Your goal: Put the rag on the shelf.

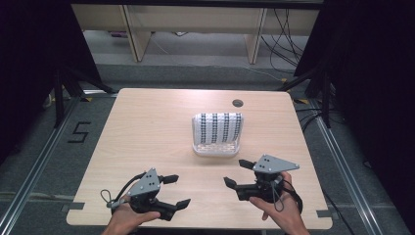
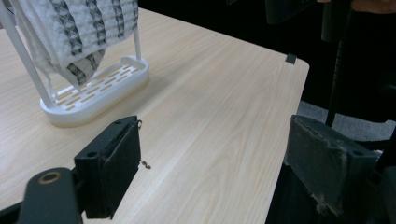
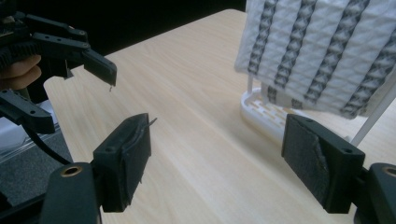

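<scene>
While both hands wait near the front edge of the table (image 1: 147,117), the striped towel (image 1: 218,127) hangs on its white rack (image 1: 215,148) in the middle, farther back. Its long side runs left to right. The right gripper (image 1: 240,173) is nearer to it than the left gripper (image 1: 177,191), and both sit wide open, holding nothing.
</scene>
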Demonstrator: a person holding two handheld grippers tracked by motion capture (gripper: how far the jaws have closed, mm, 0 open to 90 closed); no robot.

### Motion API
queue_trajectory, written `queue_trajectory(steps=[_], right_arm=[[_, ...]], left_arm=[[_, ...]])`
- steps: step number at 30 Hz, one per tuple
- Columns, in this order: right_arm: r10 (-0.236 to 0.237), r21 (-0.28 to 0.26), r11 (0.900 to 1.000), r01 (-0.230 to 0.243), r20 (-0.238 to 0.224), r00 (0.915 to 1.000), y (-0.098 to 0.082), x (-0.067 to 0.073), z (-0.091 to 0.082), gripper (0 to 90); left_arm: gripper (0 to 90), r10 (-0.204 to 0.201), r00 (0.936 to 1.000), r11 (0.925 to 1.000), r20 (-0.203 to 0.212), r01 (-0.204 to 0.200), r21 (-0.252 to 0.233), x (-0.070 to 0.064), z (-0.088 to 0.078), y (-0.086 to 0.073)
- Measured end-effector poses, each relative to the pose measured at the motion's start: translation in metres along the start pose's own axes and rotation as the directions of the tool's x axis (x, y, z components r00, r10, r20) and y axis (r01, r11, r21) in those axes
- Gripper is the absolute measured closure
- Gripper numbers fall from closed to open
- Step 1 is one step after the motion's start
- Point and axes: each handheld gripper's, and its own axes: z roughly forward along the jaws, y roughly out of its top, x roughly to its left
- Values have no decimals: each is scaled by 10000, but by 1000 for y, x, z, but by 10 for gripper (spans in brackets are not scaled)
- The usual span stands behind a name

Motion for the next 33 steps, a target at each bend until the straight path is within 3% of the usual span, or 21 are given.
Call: queue_trajectory(steps=[2,3,4,5,6,9,10,14,16,17,19,21,23,24,26,28,30,31,32,33], right_arm=[[365,176,9992,-364,-71,9993,-6,3,1,252],[67,174,9998,-67,-33,10000,-8,2,1,252],[405,358,9986,-402,-77,9992,-10,4,0,252],[405,358,9986,-402,-77,9992,-10,4,0,252],[95,246,9997,-94,-70,9999,-15,2,3,252],[153,319,9994,-152,-45,9999,-19,3,3,252],[463,496,9977,-456,-135,9988,-21,5,3,252],[343,585,9978,-324,-331,9989,-32,5,7,252],[502,607,9970,-475,-429,9978,-36,6,9,252],[339,629,9975,-326,-201,9992,-38,7,9,252],[356,785,9963,-342,-161,9992,-41,7,10,252],[499,1045,9934,-478,-172,9986,-47,10,12,252],[306,1048,9941,-291,-132,9994,-50,9,14,251],[275,1206,9924,-250,-198,9994,-55,9,17,250],[318,1315,9909,-281,-262,9992,-57,10,17,249],[232,1482,9887,-224,-39,9997,-63,10,19,248],[359,1672,9854,-334,-119,9993,-68,10,22,248],[639,1819,9814,-610,-102,9979,-71,11,24,247],[552,1850,9813,-532,-58,9985,-74,9,25,247],[500,1982,9791,-468,-110,9987,-76,7,27,247]], left_arm=[[173,41,10000,9999,38,-41,154,0,2,-4],[173,41,10000,9999,38,-41,154,0,2,-4],[173,52,10000,9996,67,-54,265,0,2,-6],[173,52,10000,9996,67,-54,265,0,2,-6],[173,-40,10000,9994,67,37,345,-1,3,-9],[173,-118,9999,9993,111,114,347,-1,5,-12],[173,-96,9999,9991,112,92,404,-2,6,-13],[173,-143,9998,9981,128,136,604,-3,8,-20],[173,-169,9997,9973,181,155,723,-4,10,-24],[173,-80,9999,9963,131,68,857,-4,10,-25],[173,-120,9998,9965,161,107,827,-5,12,-27],[173,95,9999,9936,144,-110,1120,-6,13,-31],[173,-2,9999,9937,147,-15,1123,-8,15,-33],[173,247,9997,9911,84,-255,1303,-8,16,-36],[173,370,9993,9897,29,-371,1381,-8,19,-39],[173,177,9998,9883,121,-193,1514,-9,21,-43],[173,352,9993,9827,142,-372,1812,-9,24,-46],[173,318,9994,9824,107,-332,1840,-9,26,-48],[173,356,9990,9826,257,-397,1815,-8,29,-50],[174,336,9993,9815,140,-356,1880,-8,30,-52]])
